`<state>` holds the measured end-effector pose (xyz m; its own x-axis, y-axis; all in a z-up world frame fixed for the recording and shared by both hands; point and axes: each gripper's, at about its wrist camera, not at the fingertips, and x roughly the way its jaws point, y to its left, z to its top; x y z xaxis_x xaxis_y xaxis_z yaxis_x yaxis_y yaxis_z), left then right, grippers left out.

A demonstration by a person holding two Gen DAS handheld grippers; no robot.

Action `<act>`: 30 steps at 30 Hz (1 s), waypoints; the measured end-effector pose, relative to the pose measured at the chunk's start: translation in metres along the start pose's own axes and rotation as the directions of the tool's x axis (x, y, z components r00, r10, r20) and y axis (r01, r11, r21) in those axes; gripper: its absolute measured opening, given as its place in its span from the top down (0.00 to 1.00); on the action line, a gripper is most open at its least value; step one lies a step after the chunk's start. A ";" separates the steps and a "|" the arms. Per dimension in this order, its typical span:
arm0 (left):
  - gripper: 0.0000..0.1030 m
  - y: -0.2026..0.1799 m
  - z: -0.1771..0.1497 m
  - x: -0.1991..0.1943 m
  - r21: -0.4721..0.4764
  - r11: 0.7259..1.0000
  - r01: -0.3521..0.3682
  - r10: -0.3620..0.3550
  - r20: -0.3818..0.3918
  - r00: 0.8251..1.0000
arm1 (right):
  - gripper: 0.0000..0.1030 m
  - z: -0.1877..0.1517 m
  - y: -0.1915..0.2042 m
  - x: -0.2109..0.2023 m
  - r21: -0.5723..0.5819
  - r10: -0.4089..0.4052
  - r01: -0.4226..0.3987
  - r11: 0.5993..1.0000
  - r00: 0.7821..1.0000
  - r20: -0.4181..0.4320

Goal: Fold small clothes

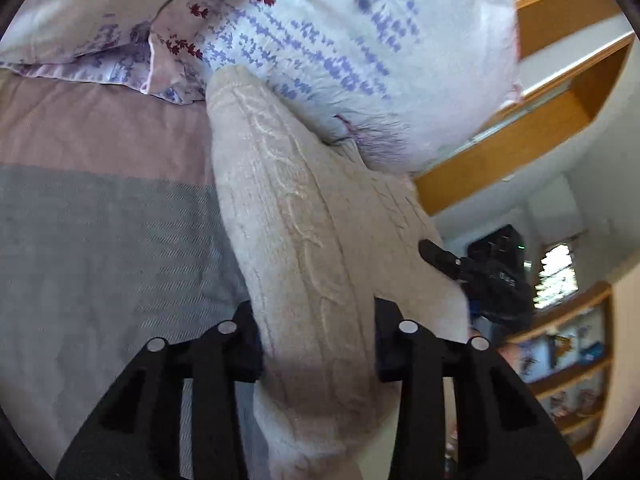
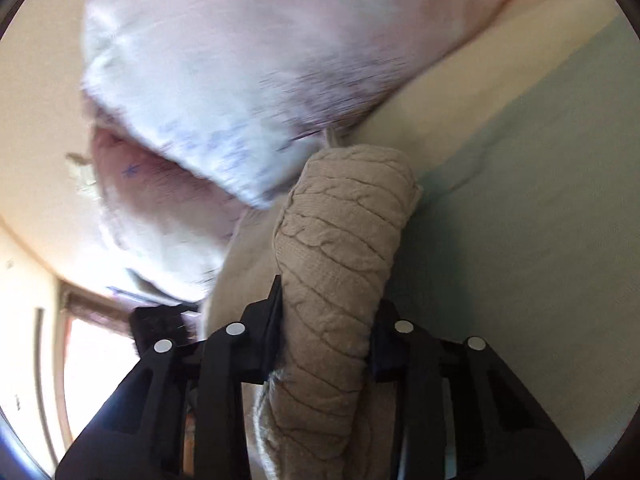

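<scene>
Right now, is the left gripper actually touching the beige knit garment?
Touching. The left wrist view shows the beige knit garment bunched between both fingers of the left gripper, pressed against them.

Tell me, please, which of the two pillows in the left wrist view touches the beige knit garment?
The nearer white pillow with blue print presses against the knit garment; the pinkish pillow lies behind it, apart.

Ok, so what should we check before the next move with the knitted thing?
1. Left gripper shut on the beige cable-knit garment: ok.
2. Right gripper shut on the same knit: ok.
3. Knit spread flat for folding: not ok, it is bunched between both grippers.
4. Knit clear of the white pillow with purple print: not ok, it touches the pillow.
5. Pink and grey striped bedcover free beneath: cannot tell.
</scene>
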<state>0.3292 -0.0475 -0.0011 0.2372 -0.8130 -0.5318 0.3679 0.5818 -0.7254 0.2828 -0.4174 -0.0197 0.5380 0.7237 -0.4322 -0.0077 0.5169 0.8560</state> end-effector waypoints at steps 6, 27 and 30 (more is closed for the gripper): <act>0.52 0.016 -0.022 -0.088 0.141 0.968 -0.207 0.196 0.087 0.977 | 0.65 -0.034 0.061 0.063 -0.243 -0.035 0.013 0.970 0.996 -0.087; 0.02 -0.016 -0.117 -0.102 0.117 0.702 -0.702 0.639 0.331 0.694 | 0.55 -0.012 0.068 0.067 -0.159 -0.371 0.400 0.903 0.910 0.184; 0.02 -0.022 -0.121 -0.091 0.133 0.653 -0.745 0.689 0.303 0.658 | 0.07 -0.063 0.092 0.015 -0.247 -0.358 0.444 0.861 0.875 0.326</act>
<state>0.1904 0.0169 0.0101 0.6818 -0.1415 -0.7177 0.1836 0.9828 -0.0193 0.2375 -0.3304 0.0347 0.7480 0.2994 -0.5923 0.0241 0.8796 0.4750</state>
